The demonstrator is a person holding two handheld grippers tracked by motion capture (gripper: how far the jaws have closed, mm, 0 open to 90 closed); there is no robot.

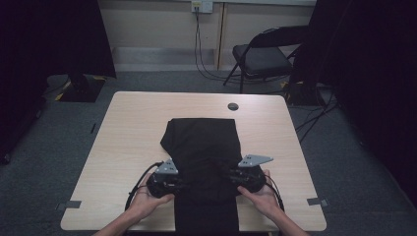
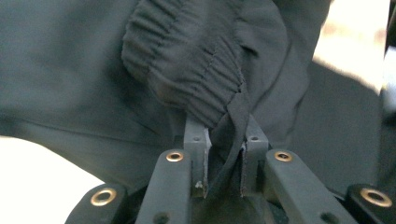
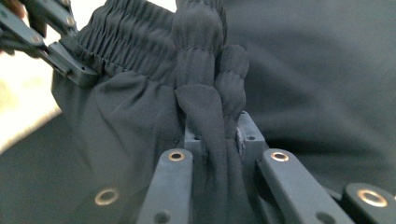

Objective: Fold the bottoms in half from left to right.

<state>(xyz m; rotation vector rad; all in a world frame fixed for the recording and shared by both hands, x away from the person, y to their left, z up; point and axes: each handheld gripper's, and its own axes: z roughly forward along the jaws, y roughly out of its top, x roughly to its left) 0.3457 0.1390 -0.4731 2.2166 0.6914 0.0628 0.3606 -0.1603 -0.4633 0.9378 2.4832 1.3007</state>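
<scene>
While you are pinching the elastic waistband of the black trousers (image 1: 202,147) near the tabletop's (image 1: 128,128) front edge, both left gripper (image 2: 223,161) and right gripper (image 3: 219,140) clamped, keep tension even

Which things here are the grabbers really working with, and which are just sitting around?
In use:
- black fabric garment with a gathered elastic waistband
- left gripper, shut on the waistband
- right gripper, shut on the waistband
- pale wooden table, under the garment

Just sitting around:
- black folding chair
- wall socket with dark cables
</scene>
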